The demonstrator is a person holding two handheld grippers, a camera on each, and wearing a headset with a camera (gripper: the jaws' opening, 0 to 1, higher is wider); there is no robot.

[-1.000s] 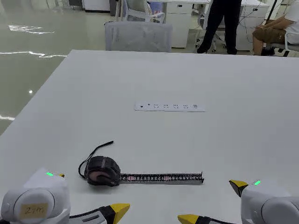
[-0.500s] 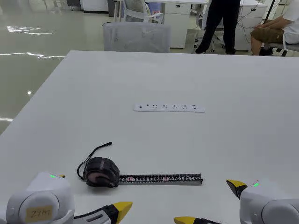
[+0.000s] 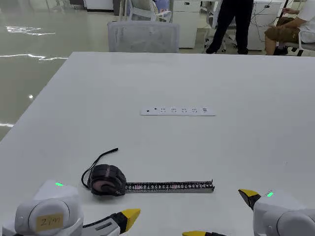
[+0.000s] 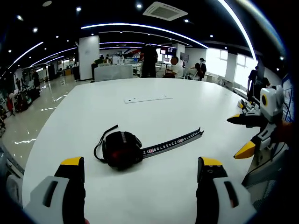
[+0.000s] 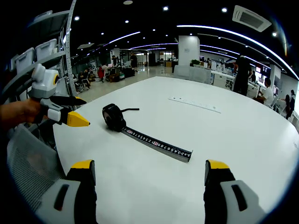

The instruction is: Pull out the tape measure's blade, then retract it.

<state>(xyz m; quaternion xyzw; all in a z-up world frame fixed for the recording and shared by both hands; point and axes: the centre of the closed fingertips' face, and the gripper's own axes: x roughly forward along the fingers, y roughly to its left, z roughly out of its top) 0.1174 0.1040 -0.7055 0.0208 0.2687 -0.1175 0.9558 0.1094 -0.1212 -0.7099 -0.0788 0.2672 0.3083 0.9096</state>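
A black tape measure (image 3: 106, 180) lies on the white table (image 3: 162, 83), its blade (image 3: 170, 187) drawn out flat to the right. A black wrist strap curls behind the case. In the left gripper view the case (image 4: 121, 148) and blade (image 4: 175, 140) lie ahead of my open left gripper (image 4: 140, 169). In the right gripper view the case (image 5: 114, 115) and blade (image 5: 159, 145) lie beyond my open right gripper (image 5: 149, 171). Both grippers hover near the table's front edge, left gripper (image 3: 93, 211) below the case, right gripper (image 3: 221, 214) below the blade's tip. Neither touches anything.
A white power strip (image 3: 177, 111) lies flat at mid-table. A grey chair (image 3: 143, 37) stands at the far edge. People stand and sit beyond it at the right. Shiny floor lies to the left of the table.
The tape measure and blade lie as before. Both grippers stay open and have sunk slightly lower in the head view, which has itself shifted a little.
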